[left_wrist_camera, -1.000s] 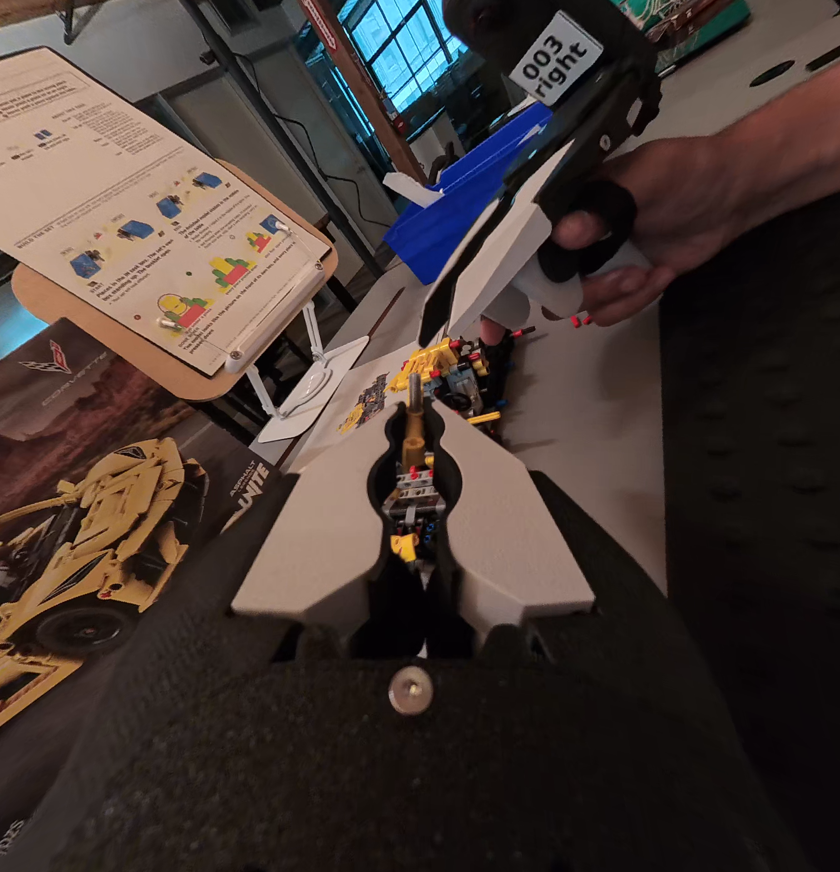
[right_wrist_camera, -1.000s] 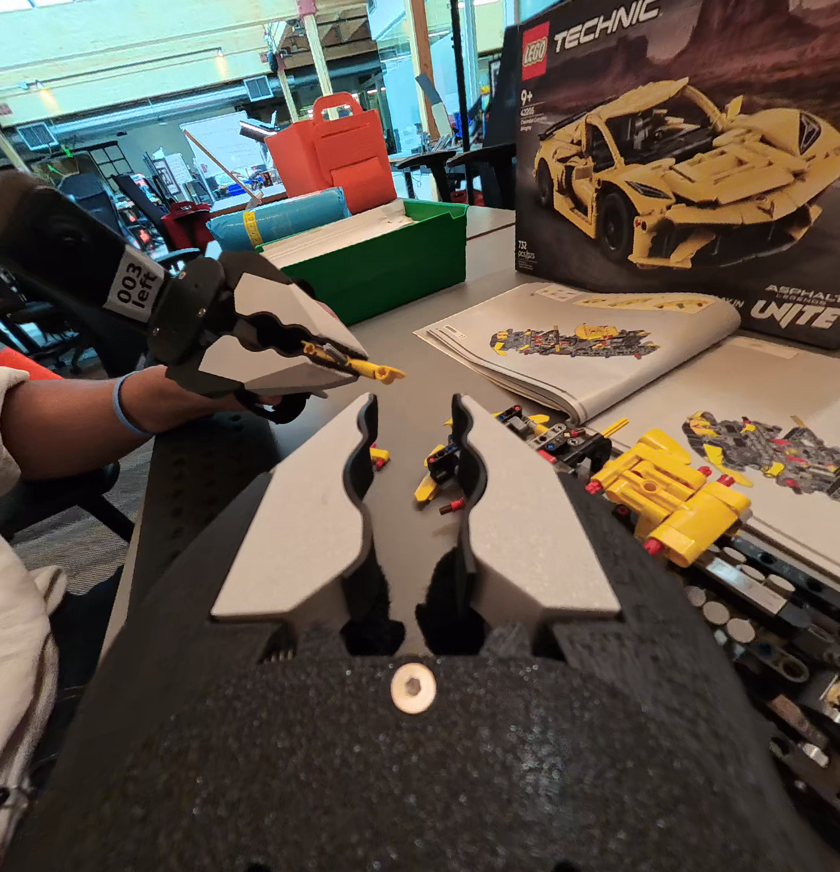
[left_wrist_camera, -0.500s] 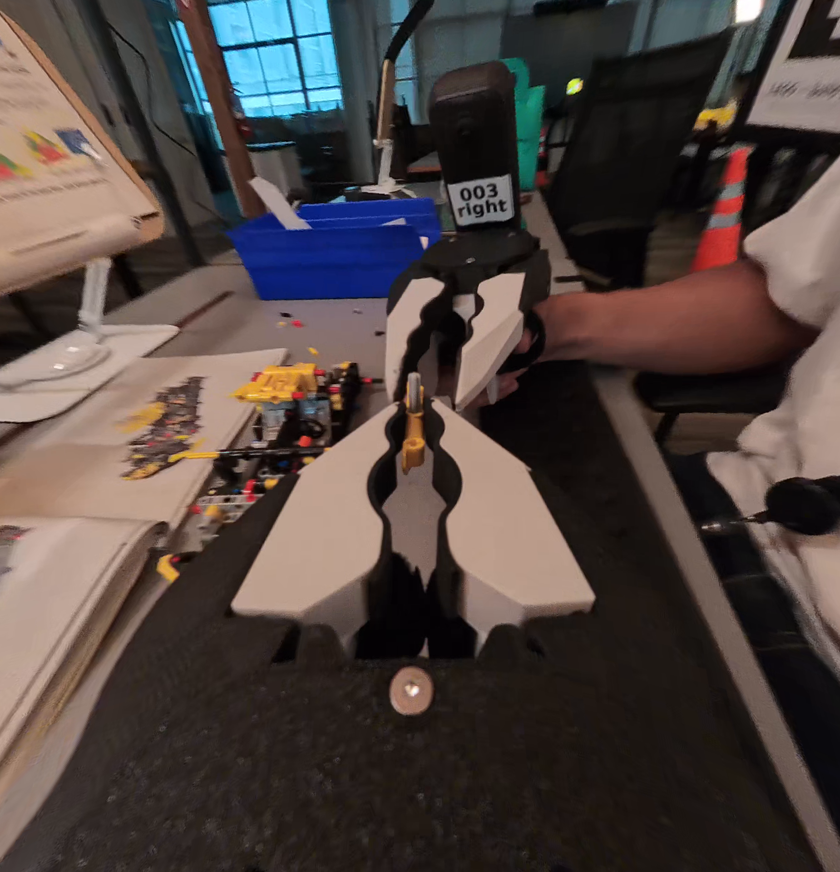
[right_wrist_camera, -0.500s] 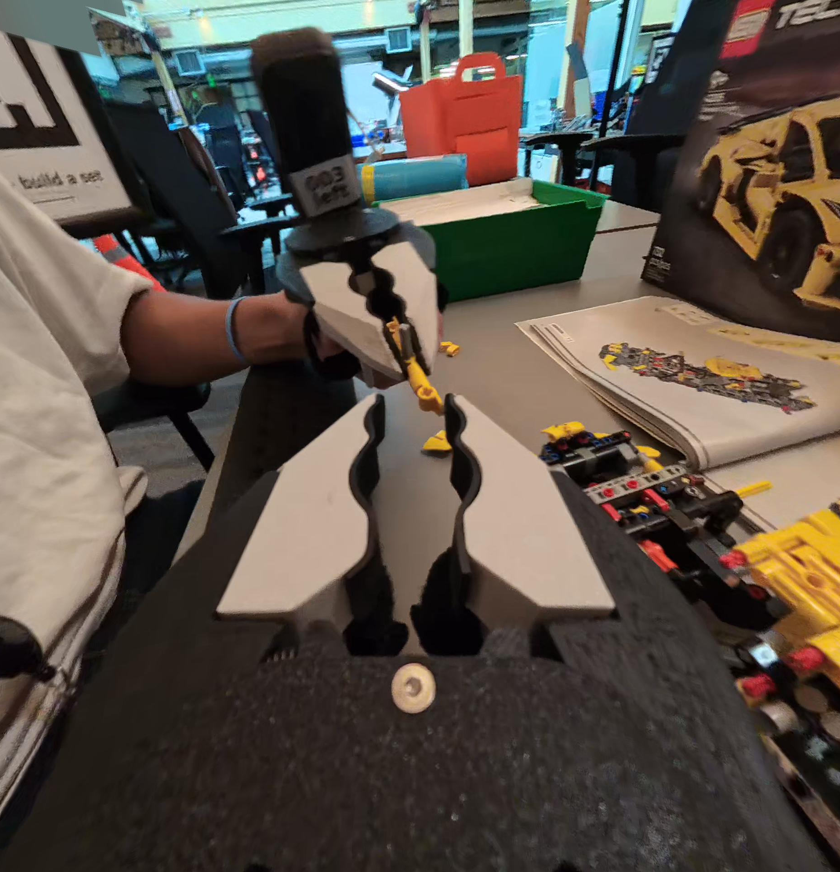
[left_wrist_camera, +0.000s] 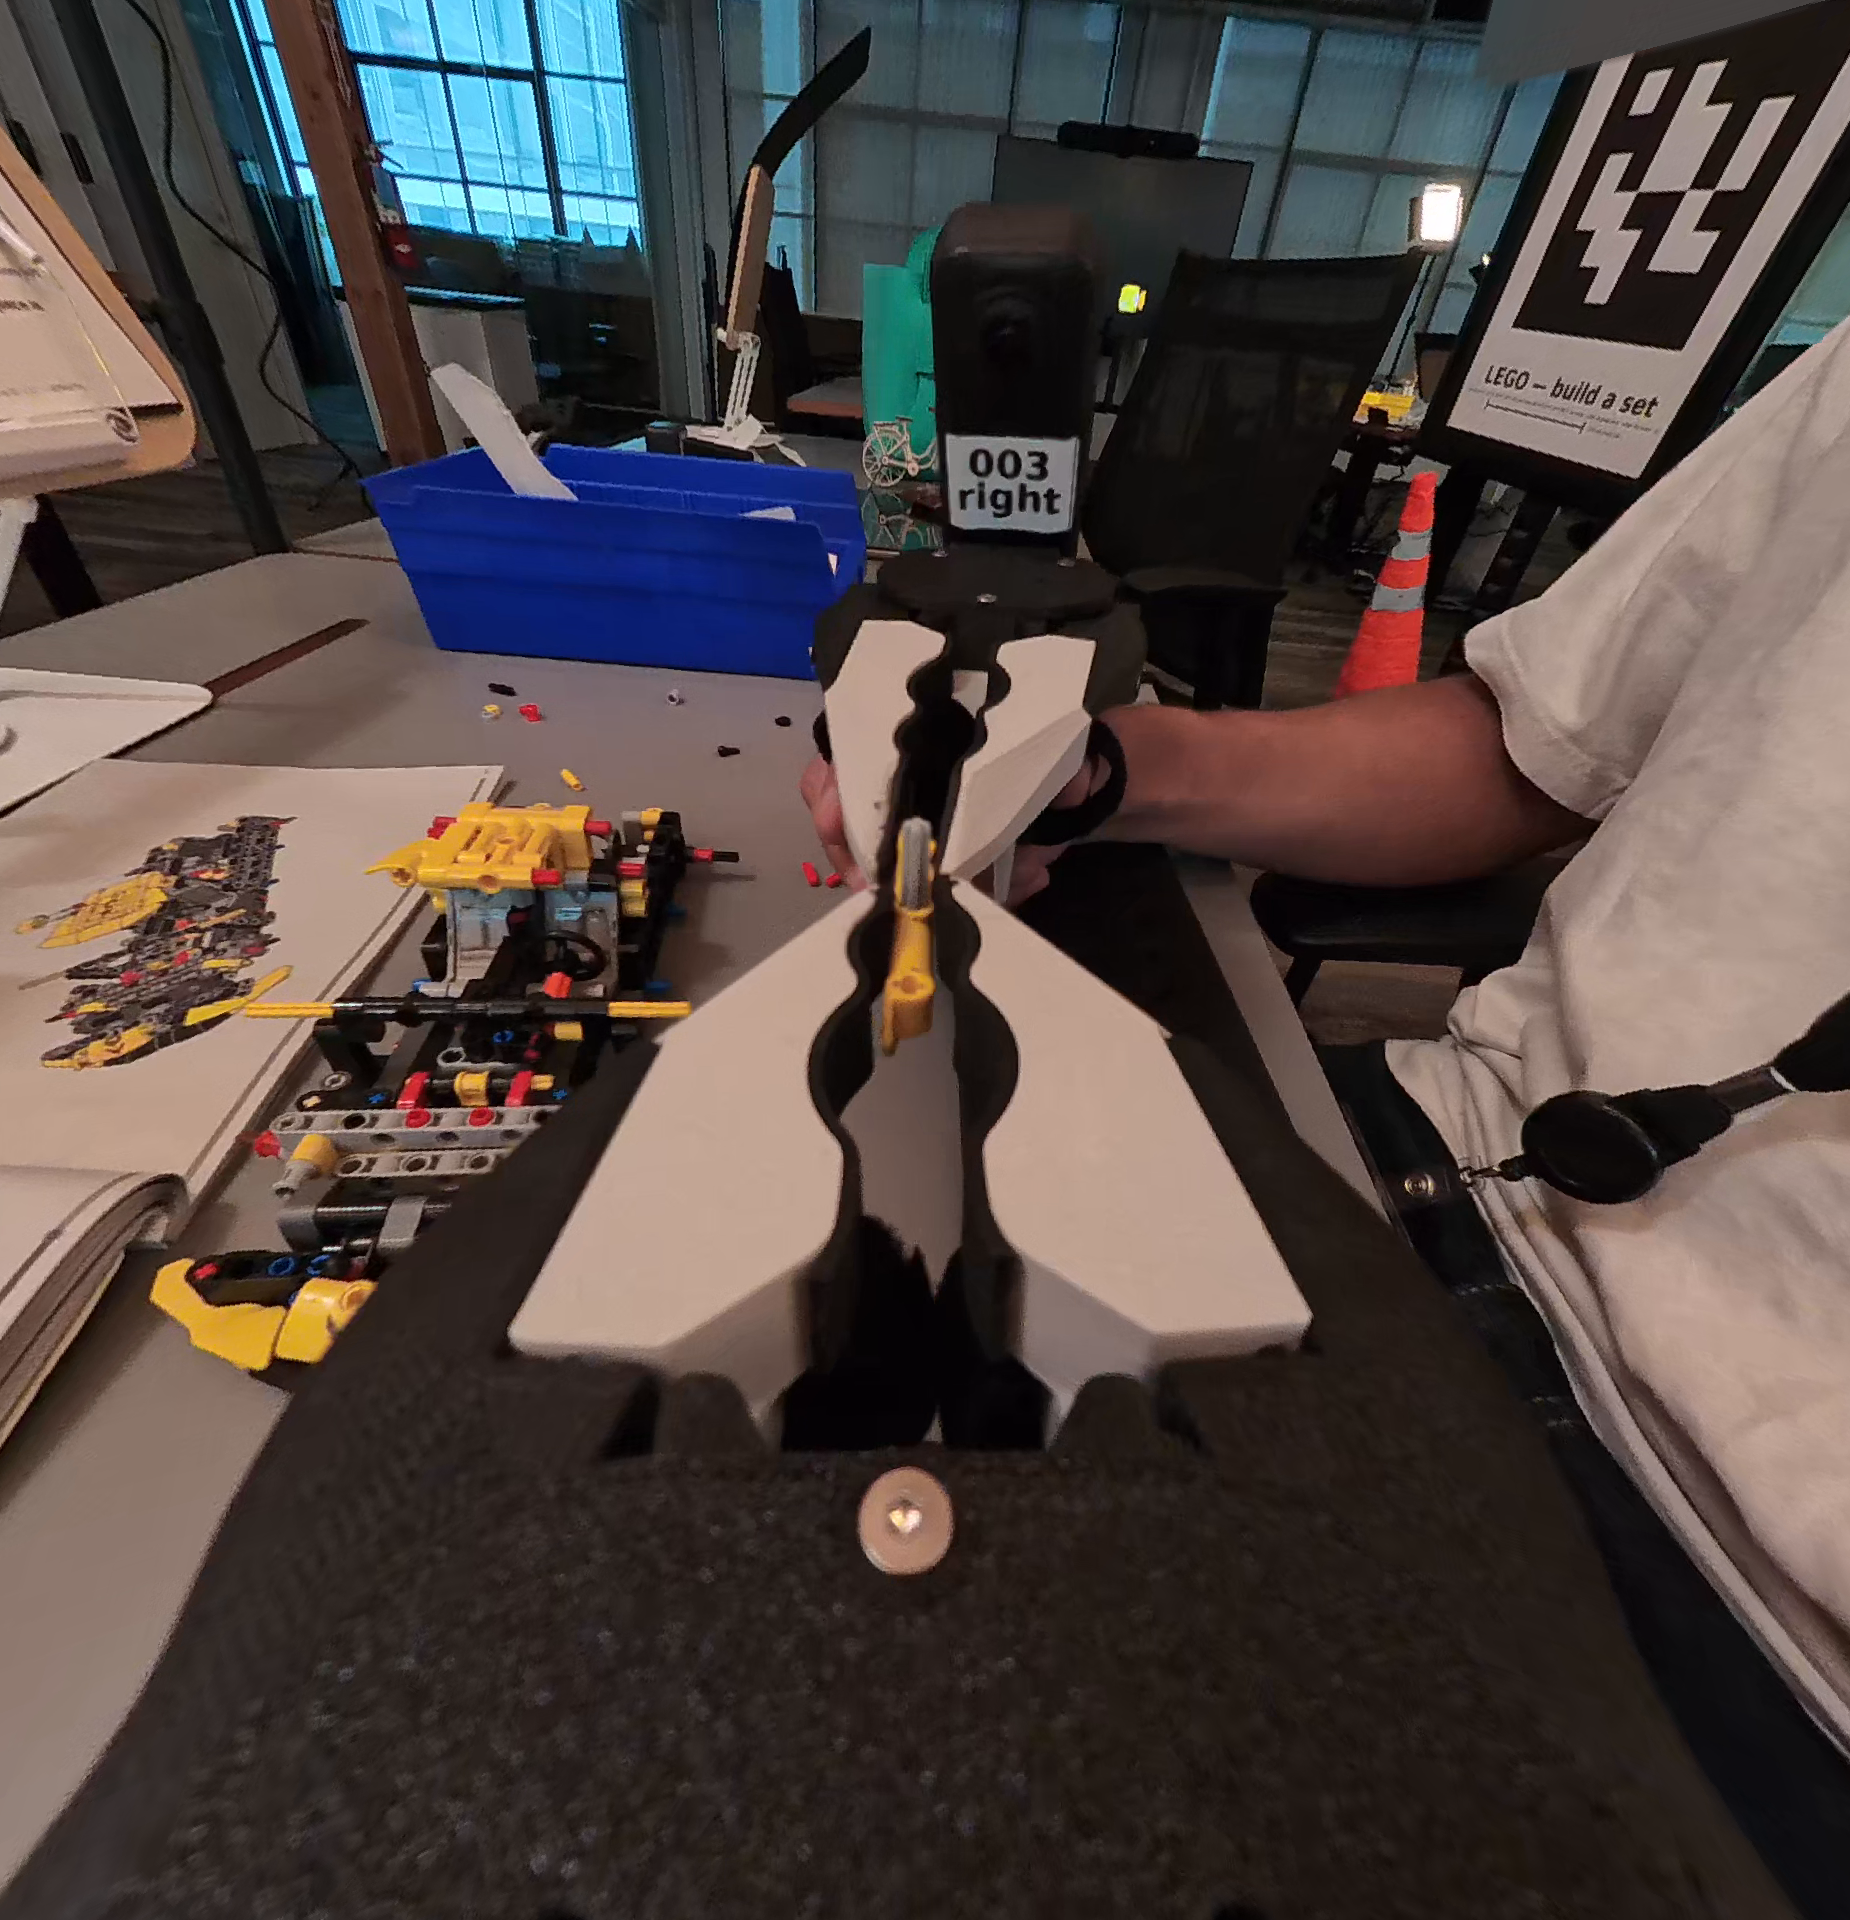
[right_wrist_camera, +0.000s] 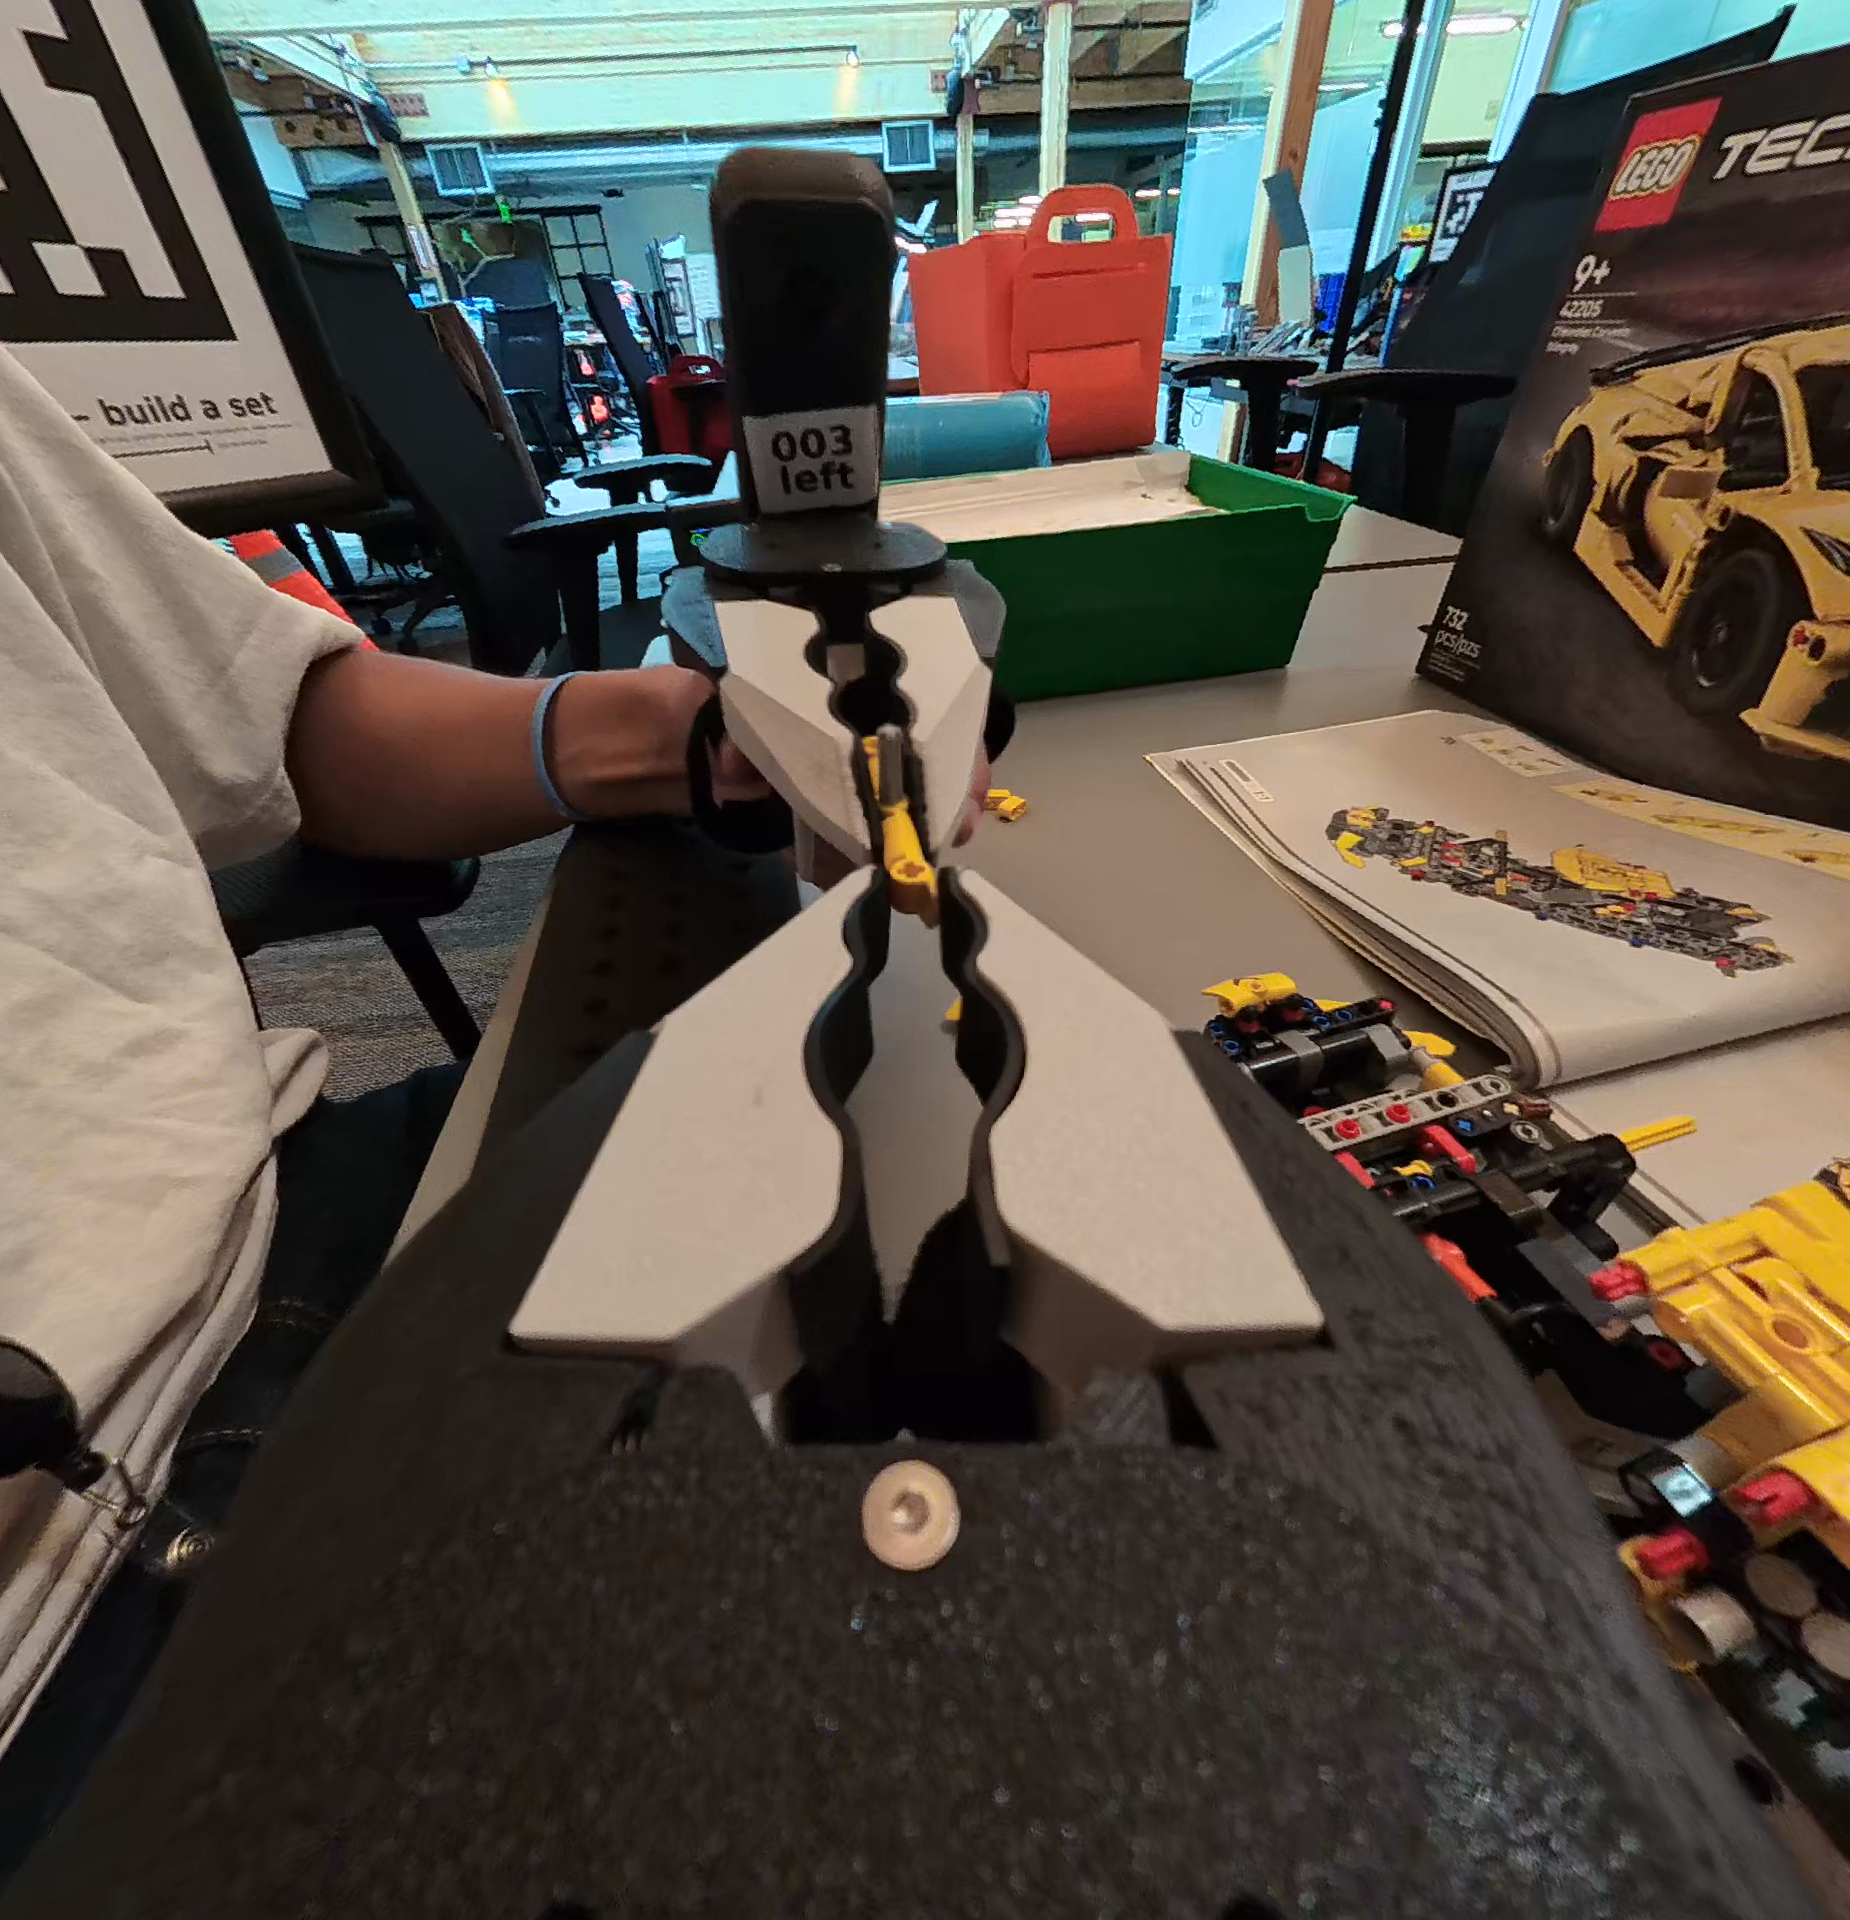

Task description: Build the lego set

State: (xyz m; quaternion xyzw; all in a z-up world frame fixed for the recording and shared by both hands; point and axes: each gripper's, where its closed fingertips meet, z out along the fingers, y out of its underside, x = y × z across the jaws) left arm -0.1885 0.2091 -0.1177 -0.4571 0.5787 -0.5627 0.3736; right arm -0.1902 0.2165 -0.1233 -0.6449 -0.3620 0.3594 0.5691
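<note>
Nearest in your left wrist view, your left gripper (left_wrist_camera: 905, 894) has its fingers closed on a small yellow connector piece (left_wrist_camera: 908, 971) with a grey axle (left_wrist_camera: 913, 857) running through it. The pair is held clear of the counter (left_wrist_camera: 630, 727) and pointed outward, presumably so the free end can be taken.

Facing it tip to tip, your right gripper (right_wrist_camera: 905, 888) stands with its fingers slightly parted around the yellow end. Whether they touch it I cannot tell; a hand-over or a push-fit appears intended.

To the left on the counter lies the partly built chassis (left_wrist_camera: 485, 997), just beside the open instruction booklet (left_wrist_camera: 173, 935), kept within reach for reference. Farther off sits a blue bin (left_wrist_camera: 609, 571), with loose pins (left_wrist_camera: 526, 712) scattered before it.
</note>
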